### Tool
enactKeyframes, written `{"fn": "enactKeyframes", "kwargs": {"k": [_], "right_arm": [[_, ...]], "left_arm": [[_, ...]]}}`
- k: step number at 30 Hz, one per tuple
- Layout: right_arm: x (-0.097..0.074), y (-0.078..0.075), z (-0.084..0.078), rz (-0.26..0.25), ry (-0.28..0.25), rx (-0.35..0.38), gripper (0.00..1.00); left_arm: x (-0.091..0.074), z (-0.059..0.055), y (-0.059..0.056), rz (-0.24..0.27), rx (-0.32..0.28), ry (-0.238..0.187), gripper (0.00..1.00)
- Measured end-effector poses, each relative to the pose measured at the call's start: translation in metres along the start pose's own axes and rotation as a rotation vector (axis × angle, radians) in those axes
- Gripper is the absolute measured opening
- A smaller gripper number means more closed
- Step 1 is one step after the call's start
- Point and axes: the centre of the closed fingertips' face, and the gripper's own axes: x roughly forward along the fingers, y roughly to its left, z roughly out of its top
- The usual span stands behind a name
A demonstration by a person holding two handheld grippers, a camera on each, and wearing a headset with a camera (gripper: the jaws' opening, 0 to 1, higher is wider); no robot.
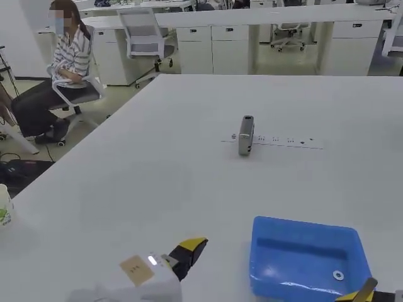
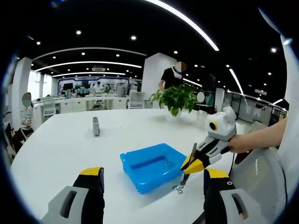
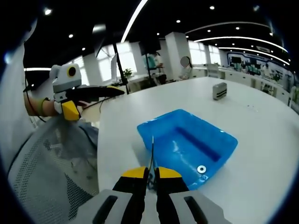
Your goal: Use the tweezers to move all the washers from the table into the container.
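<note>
1. One washer [image 3: 201, 169] already lies flat in the blue container [image 3: 187, 140], toward its near right corner. A small cluster of washers [image 2: 178, 188], too small to count, waits on the white desk [image 1: 157, 157] just beside the container's near corner.
2. Right claw [image 3: 152, 173] is clenched on the tweezers [image 3: 152, 150], pinching them between its yellow tips.
3. Here's the relation that matters. In the left gripper view the tweezers slant steeply down out of the right claw with their points aimed at the desk. The cluster sits directly under those points; touching or just above, I cannot tell.
4. Long axis: in the right gripper view the tweezers run straight ahead along the claw's own line, a thin dark bar against the blue.
5. Left claw [image 1: 189, 248] is released, jaws wide apart and holding nothing. It hovers over the desk to the left of the container, so the right claw is plainly the nearer one to the washers.
6. The washers are flat rings with no long axis to line up on, so any approach angle should do. I'd judge the next move to be a nip on one rim, then a short lift over the near wall. Thin metal on a smooth desk could skid away.
7. Far across the desk, a grey box [image 1: 245, 134] stands well apart from the action.
</note>
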Motion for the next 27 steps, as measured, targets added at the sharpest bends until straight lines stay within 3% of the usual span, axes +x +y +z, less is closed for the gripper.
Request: {"fn": "enactKeyframes", "kwargs": {"k": [17,27], "right_arm": [[-0.004,0.001,0.001,-0.010,-0.017,0.008,0.03],[-0.020,0.008,0.024,0.002,-0.127,0.090,0.03]], "left_arm": [[0.000,-0.002,0.000,0.003,0.009,0.012,0.88],[0.000,-0.002,0.000,-0.001,0.011,0.011,0.88]]}}
